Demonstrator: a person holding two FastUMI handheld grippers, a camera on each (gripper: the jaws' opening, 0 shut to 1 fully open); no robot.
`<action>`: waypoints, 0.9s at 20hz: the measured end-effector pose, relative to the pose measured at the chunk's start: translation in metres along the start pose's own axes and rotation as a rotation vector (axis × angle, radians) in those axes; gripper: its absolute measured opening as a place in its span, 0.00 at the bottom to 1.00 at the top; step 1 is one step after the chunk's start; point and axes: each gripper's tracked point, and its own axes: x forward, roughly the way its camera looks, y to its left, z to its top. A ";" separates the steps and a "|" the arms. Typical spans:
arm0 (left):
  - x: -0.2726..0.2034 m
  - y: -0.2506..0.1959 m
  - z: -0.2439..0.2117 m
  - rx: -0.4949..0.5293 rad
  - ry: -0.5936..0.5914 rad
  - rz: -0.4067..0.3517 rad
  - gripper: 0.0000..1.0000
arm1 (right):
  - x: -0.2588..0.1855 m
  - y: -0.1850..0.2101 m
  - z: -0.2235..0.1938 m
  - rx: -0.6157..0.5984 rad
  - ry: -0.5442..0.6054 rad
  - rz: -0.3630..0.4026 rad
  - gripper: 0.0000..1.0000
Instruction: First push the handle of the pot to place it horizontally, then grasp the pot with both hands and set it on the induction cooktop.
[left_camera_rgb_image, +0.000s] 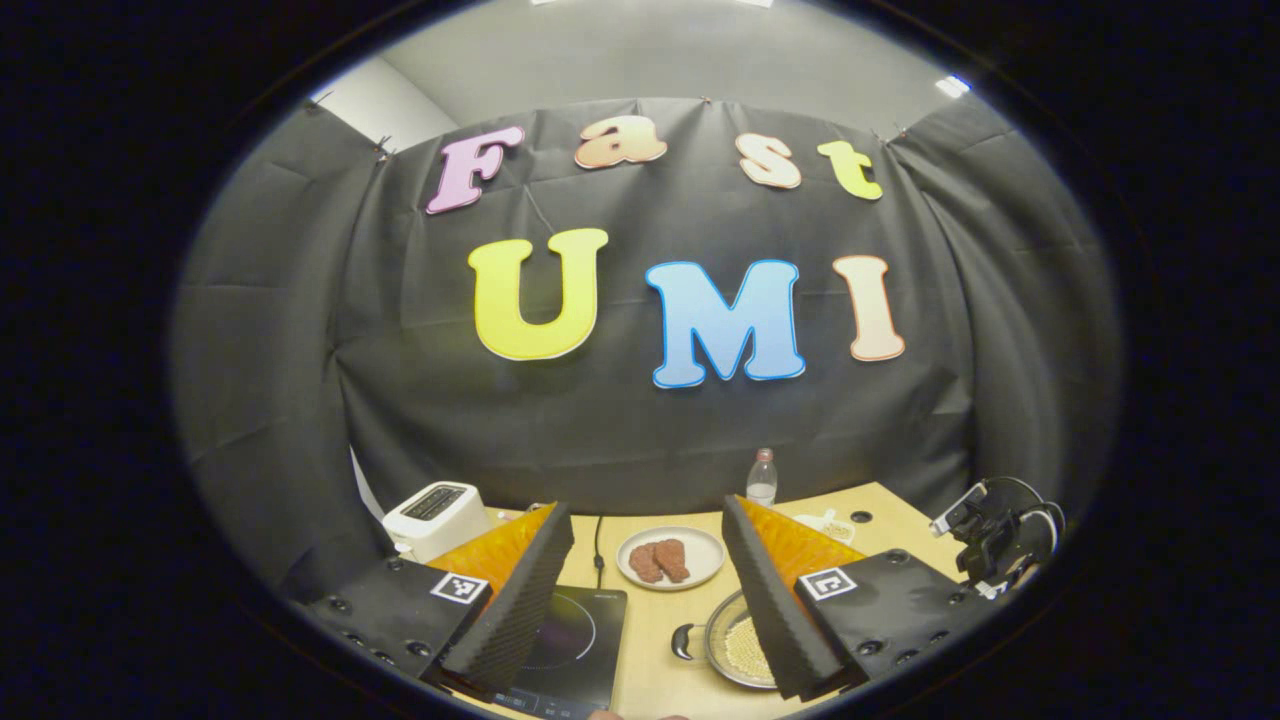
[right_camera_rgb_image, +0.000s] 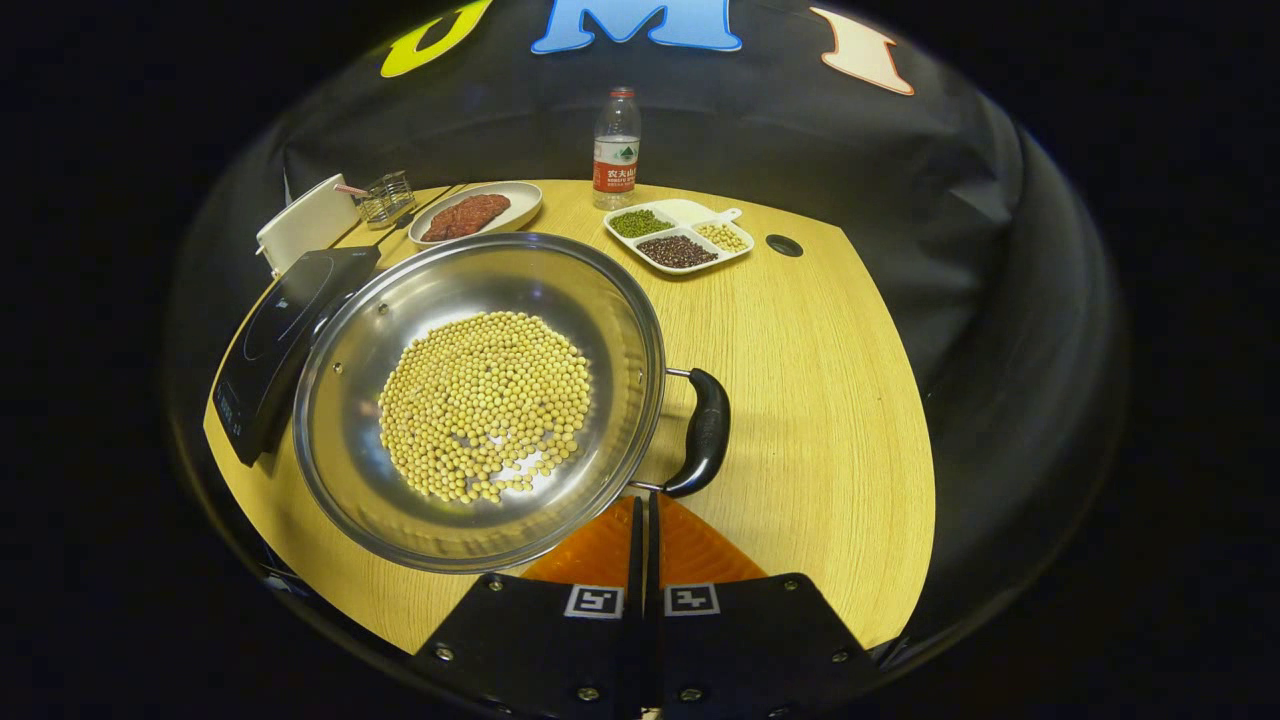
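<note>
A steel pot (right_camera_rgb_image: 400, 330) holding yellow soybeans (right_camera_rgb_image: 485, 405) sits on the wooden table, with a black side handle (right_camera_rgb_image: 705, 430) on its right in the right gripper view. My right gripper (right_camera_rgb_image: 645, 500) is shut with nothing in it, its tips just below the handle's near end, by the pot's rim. The black induction cooktop (right_camera_rgb_image: 280, 335) lies left of the pot, touching or nearly touching it. In the left gripper view my left gripper (left_camera_rgb_image: 648, 507) stands open and raised above the cooktop (left_camera_rgb_image: 575, 640) and pot (left_camera_rgb_image: 730, 645), its right finger hiding part of the pot.
A plate of meat (right_camera_rgb_image: 475, 212), a divided dish of beans (right_camera_rgb_image: 680, 235) and a water bottle (right_camera_rgb_image: 617, 150) stand at the table's back. A white toaster (left_camera_rgb_image: 435, 517) and a small wire holder (right_camera_rgb_image: 385, 197) are at the back left. Bare tabletop (right_camera_rgb_image: 810, 400) lies right of the pot.
</note>
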 end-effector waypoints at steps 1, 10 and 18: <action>0.001 -0.001 -0.003 0.000 0.004 -0.003 0.97 | 0.000 -0.001 0.002 0.002 0.000 0.000 0.01; 0.009 -0.014 -0.027 -0.033 0.044 -0.040 1.00 | -0.033 -0.010 0.011 0.092 -0.080 0.032 0.37; 0.030 -0.039 -0.111 -0.081 0.232 -0.139 0.97 | -0.053 -0.026 0.038 0.245 -0.234 0.028 1.00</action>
